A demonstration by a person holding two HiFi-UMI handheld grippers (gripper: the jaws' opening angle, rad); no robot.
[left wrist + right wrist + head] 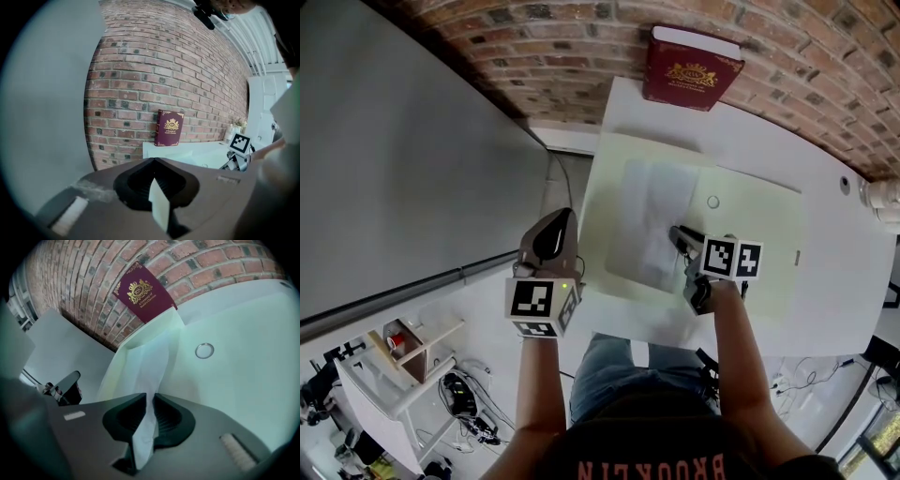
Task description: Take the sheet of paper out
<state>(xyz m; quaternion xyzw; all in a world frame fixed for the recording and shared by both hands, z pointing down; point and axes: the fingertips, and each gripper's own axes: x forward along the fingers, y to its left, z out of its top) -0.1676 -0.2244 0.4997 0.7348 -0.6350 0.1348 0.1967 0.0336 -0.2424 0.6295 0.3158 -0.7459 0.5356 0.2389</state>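
Right gripper view shows the right gripper [151, 403] pinching the sheet of paper [158, 363], which stretches toward 12 o'clock into the pale folder [213, 380] whose corner the left gripper [154, 165] clamps.

Looking down, I read what looked like BROOKLYN in orange capitals, upside down to me, across my dark shirt [656, 464], while the gold lettering under the crest on the maroon book [689, 70] was too small to read, and the cube [731, 258] on my right gripper [677, 234] bore black-and-white square markers.
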